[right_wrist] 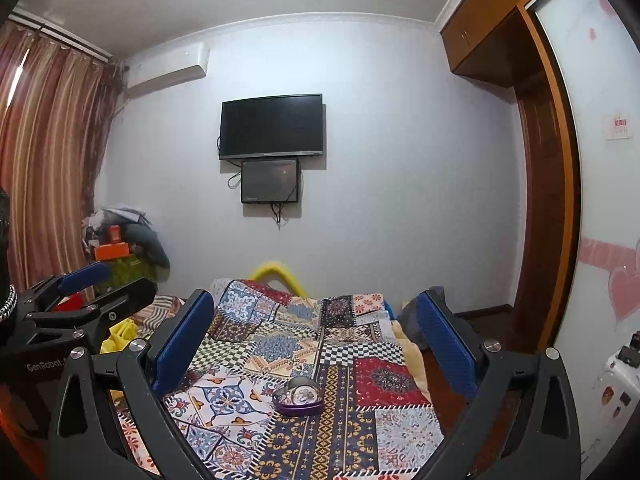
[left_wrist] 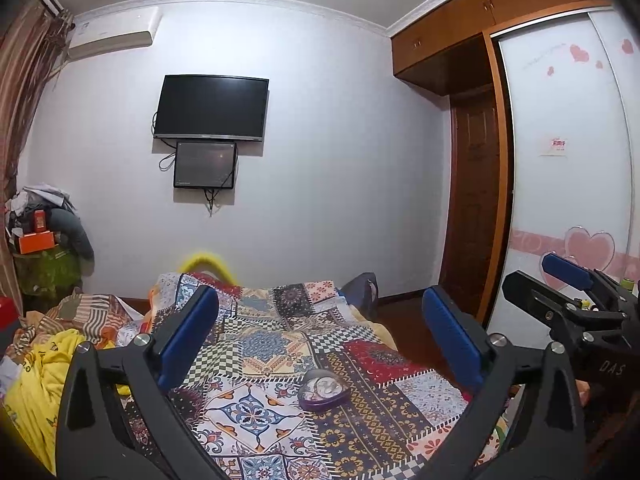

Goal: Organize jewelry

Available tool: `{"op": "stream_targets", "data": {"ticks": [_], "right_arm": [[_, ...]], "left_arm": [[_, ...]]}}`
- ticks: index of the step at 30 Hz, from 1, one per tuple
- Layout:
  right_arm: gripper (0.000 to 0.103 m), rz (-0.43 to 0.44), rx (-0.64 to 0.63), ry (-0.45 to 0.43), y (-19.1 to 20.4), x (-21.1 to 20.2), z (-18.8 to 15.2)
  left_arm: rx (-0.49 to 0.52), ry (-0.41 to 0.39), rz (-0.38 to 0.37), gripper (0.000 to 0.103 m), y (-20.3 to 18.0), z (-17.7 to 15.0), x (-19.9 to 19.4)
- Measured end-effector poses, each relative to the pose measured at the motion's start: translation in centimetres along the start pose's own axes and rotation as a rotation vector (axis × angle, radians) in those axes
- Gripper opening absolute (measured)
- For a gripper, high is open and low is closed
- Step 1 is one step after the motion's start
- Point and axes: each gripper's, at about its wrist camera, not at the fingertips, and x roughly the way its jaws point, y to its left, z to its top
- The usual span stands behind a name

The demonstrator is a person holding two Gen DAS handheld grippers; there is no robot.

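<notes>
**Left wrist and right wrist views: both grippers open above the jewelry box**

Left wrist view shows our left gripper (left_wrist: 320, 336) with its blue-padded fingers (left_wrist: 188, 336) spread wide and holding nothing; the right wrist view shows our right gripper (right_wrist: 316, 340) in the same condition, fingers (right_wrist: 182, 340) far apart and empty. Between each pair of fingers, and lying ahead of them without contact, sits the heart-shaped jewelry box (left_wrist: 323, 390), also seen from the right (right_wrist: 299, 396). It has a purple base and a clear or pale lid, through which small pieces show, though they are too small for us to name. The box rests on the patchwork bedspread (left_wrist: 260, 344), near the middle of the bed.

We judge the box to be light, rigid and smooth-sided, so it may slip under a shallow pinch, and the soft bedding will give beneath it when pressed. The lid may come loose, and the contents would scatter if we tilted it. We would close the fingers across the purple base at its two flatter flanks, low on the wall, leaving the lid to the other gripper.

Beyond the bed, a dark television (left_wrist: 211, 108) hangs on the far wall and a wardrobe (left_wrist: 568, 160) stands at the right.
</notes>
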Motion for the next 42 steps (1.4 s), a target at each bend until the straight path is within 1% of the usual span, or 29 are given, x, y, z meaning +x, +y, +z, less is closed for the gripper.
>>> {"op": "stream_targets", "data": {"ticks": [13, 20, 28, 42], "right_arm": [[0.100, -0.003, 0.008, 0.024, -0.2, 0.0, -0.1], [0.100, -0.006, 0.013, 0.031, -0.3, 0.1, 0.1], [0.100, -0.007, 0.022, 0.035, -0.5, 0.1, 0.1], [0.100, -0.006, 0.029, 0.036, -0.7, 0.1, 0.2]], "left_arm": [[-0.004, 0.021, 0.007, 0.103, 0.1, -0.3, 0.6], [-0.026, 0.037, 0.003, 0.103, 0.5, -0.4, 1.1], [-0.036, 0.051, -0.020, 0.103, 0.5, -0.6, 1.3], [-0.023, 0.054, -0.033, 0.103, 0.2, -0.8, 1.4]]}}
